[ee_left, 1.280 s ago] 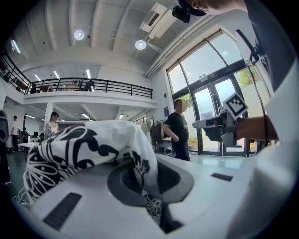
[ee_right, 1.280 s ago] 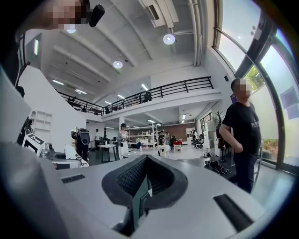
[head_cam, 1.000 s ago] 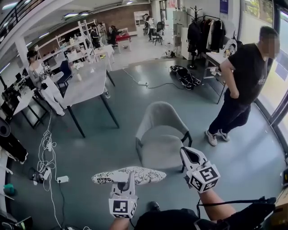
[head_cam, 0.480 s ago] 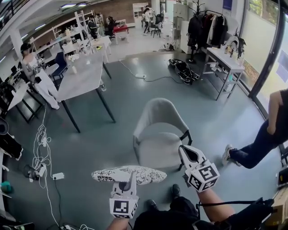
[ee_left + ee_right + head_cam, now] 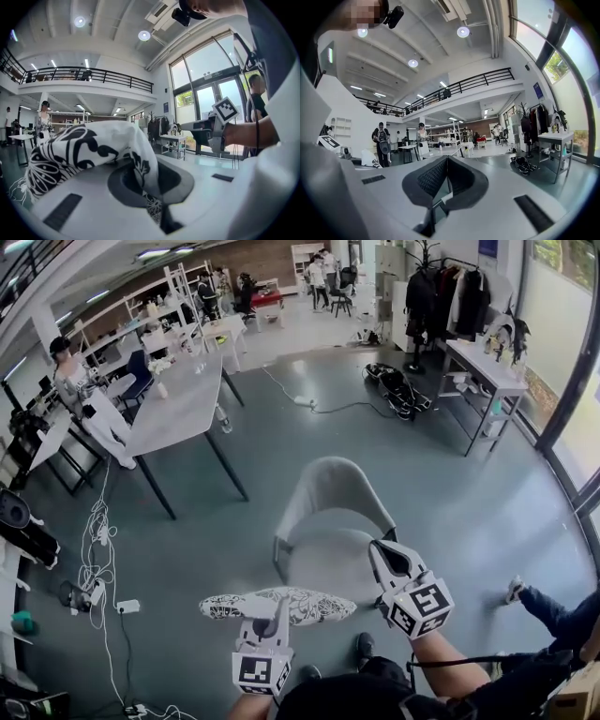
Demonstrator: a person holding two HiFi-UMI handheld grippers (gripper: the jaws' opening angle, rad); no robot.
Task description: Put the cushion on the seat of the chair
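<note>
The left gripper (image 5: 279,606) is shut tight on the cushion (image 5: 314,606). The cushion is white with black swirls. It hangs flat in the air, held by its near edge. It is not on the chair (image 5: 330,491). It is just in front of the grey seat (image 5: 328,563). Maybe its far edge sits over the front of the seat, but that is hard to see from up here. The right gripper (image 5: 382,554) is beside the cushion, over the right side of the seat. Its jaws are pressed together with nothing in them. A long table (image 5: 178,409) stands off to the left, well apart from the chair.
</note>
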